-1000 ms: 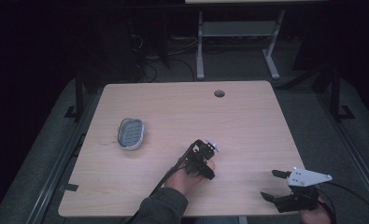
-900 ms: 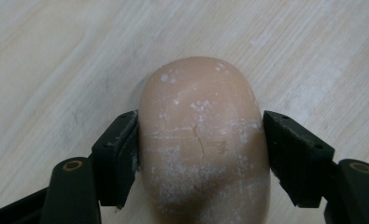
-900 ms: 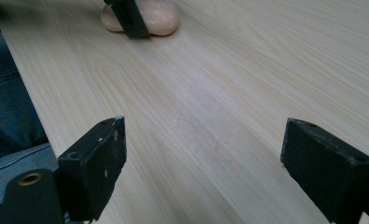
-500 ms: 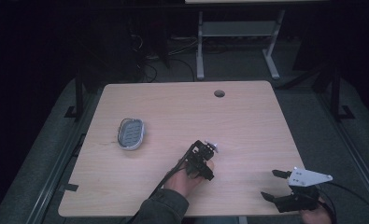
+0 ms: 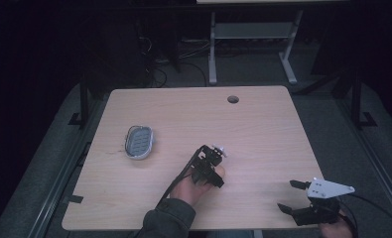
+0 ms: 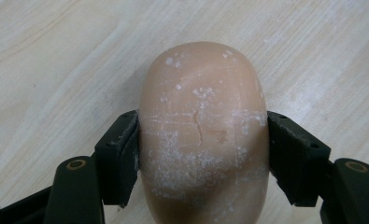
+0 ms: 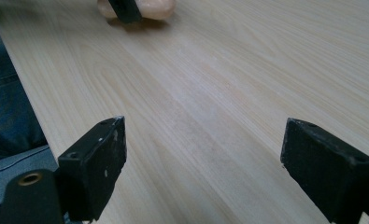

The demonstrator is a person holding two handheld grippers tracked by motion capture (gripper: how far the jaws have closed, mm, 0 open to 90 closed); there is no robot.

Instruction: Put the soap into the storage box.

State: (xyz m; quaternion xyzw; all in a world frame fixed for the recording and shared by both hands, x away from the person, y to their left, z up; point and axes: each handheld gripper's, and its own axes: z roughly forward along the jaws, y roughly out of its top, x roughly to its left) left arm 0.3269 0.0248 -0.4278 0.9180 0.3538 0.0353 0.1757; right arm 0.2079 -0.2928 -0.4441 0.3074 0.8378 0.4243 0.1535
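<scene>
Item: soap bar (image 6: 203, 135), peach, chalky, lying on the surface (image 5: 263, 129) right of the soap dish (image 5: 138, 142). We find the left hand-held gripper (image 6: 203, 140) clamped on its sides. Right hand-held gripper (image 5: 289, 196), further right of the dish, gapes wide, empty. We judge grasp done, transfer to the dish outstanding.

Overhead on table (image 5: 263, 124); two low close-ups

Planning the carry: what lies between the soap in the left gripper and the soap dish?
Bare tabletop, per the high view, between the soap in the left gripper and the soap dish.
</scene>
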